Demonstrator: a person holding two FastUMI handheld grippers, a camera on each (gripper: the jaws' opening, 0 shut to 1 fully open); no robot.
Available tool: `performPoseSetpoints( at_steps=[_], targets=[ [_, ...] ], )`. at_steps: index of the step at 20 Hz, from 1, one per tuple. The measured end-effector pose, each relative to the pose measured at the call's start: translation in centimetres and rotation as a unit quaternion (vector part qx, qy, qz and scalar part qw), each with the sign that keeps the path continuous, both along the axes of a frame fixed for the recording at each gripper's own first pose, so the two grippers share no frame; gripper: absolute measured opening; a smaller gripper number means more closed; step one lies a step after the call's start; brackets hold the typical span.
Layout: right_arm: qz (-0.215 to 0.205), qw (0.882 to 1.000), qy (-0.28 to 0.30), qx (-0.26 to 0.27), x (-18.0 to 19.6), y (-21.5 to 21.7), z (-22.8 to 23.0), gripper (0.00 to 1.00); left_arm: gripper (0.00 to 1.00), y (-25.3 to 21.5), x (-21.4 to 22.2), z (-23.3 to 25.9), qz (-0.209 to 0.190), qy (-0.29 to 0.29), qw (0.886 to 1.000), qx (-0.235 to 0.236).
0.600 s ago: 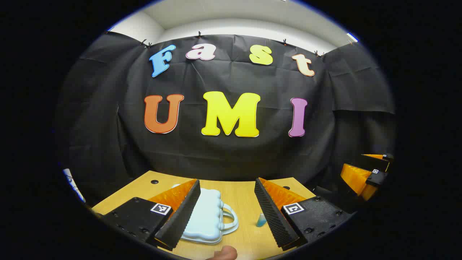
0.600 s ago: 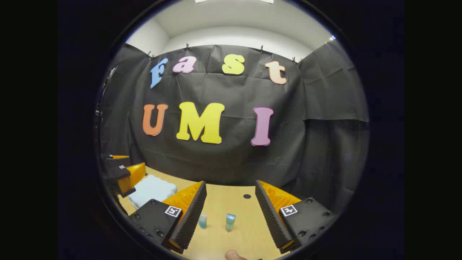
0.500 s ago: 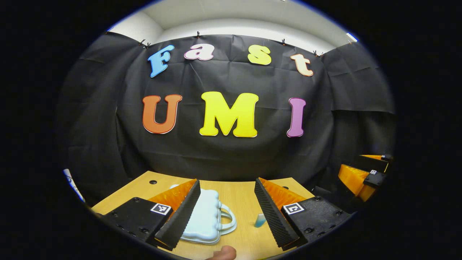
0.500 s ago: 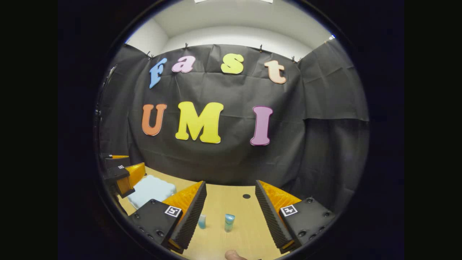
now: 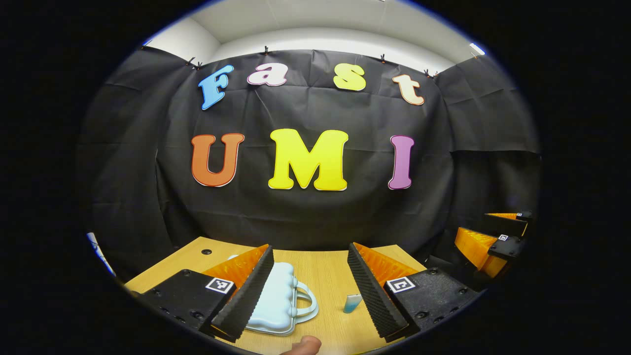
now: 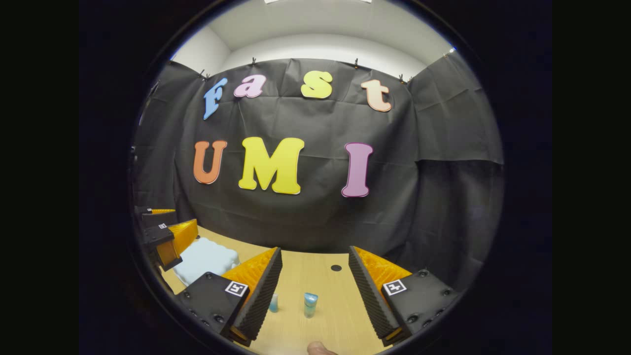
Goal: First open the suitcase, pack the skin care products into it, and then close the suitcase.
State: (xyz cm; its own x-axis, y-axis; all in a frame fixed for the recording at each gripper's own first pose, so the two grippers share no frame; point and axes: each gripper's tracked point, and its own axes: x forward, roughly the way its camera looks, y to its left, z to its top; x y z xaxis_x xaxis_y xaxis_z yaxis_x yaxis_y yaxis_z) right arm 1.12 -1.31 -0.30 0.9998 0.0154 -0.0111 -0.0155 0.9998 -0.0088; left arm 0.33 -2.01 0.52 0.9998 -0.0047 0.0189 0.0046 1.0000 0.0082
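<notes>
Light wooden table with round holes, white ceiling above.

Wooden table, lower centre of the frame, carries a pale blue suitcase, lid shut. Two small tubes stand right of it.

Bare table right of tubes

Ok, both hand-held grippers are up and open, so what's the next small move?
Probably lower the left hand-held gripper toward the suitcase: it lies shut on the table, its handle facing the tubes, which stand unpacked. The right hand-held gripper is open too.
</notes>
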Motion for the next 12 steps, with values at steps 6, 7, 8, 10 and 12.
performPoseSetpoints(
  at_steps=[6,7,8,10,12],
  targets=[
    [0.006,1.0,0.003,-0.001,0.1,-0.3,-0.3,0.81,0.96,-0.5,0.0,-0.6,0.003,0.005,1.0,0.005],
    [0.006,1.0,0.004,0.0,0.2,-0.5,-0.4,0.81,0.96,-0.6,0.0,-0.7,0.002,0.006,1.0,0.006],
    [0.006,1.0,0.005,0.001,0.2,-0.6,-0.5,0.81,0.96,-0.6,0.1,-0.7,0.003,0.006,1.0,0.009],
    [0.005,1.0,0.007,0.0,0.4,-0.8,-0.6,0.81,0.96,-0.5,0.3,-1.3,0.007,0.012,1.0,0.016],
    [0.001,1.0,0.009,-0.002,0.6,-1.3,-0.9,0.81,0.96,0.1,0.8,-2.6,0.018,0.029,0.999,0.036]
  ],
)
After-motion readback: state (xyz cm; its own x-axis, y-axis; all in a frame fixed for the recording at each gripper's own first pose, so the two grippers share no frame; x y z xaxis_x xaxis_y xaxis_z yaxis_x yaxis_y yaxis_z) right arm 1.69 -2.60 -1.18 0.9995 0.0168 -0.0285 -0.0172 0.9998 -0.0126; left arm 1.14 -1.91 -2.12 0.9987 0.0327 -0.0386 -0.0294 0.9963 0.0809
